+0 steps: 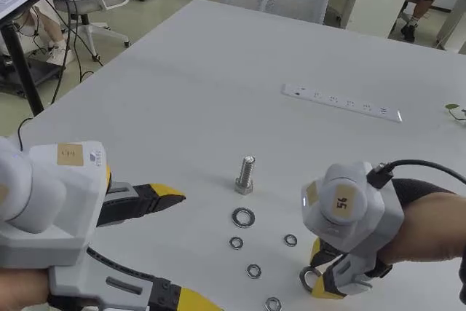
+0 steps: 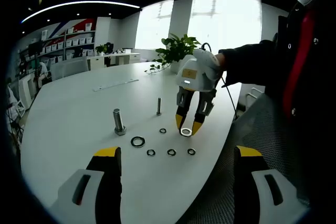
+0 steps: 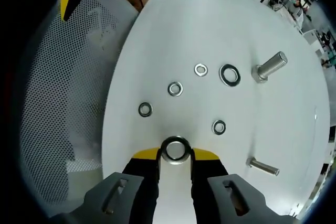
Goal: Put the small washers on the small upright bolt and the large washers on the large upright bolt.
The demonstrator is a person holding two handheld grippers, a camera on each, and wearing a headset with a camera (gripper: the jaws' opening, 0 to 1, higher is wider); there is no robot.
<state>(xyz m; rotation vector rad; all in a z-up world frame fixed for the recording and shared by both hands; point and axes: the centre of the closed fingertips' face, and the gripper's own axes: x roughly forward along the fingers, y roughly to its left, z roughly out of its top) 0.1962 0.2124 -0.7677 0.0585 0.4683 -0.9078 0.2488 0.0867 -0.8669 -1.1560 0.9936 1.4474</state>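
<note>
Jaws of your right gripper (image 3: 175,154) stand narrow, pinched on a washer (image 3: 175,148) — a bright steel ring with a dark open centre, held flat between the yellow tips by the near edge of the white table (image 1: 182,71). You cannot tell whether it rests on the top or hangs just above it. Its size looks closer to the large washer (image 3: 229,74) than to the little ones. That large washer lies flat just beside the foot of the large bolt (image 3: 269,66), which stands upright on its hex head, thread up. Four small washers (image 3: 175,88) lie flat and scattered on your side of the bolts, apart from one another. The small bolt (image 3: 262,166) stands upright too — thin, well apart from the large one, with one small washer near it. Your left gripper (image 1: 196,250) hovers off to the side, its jaws spread wide. A white power strip (image 1: 341,102) lies farther back on the table.
</note>
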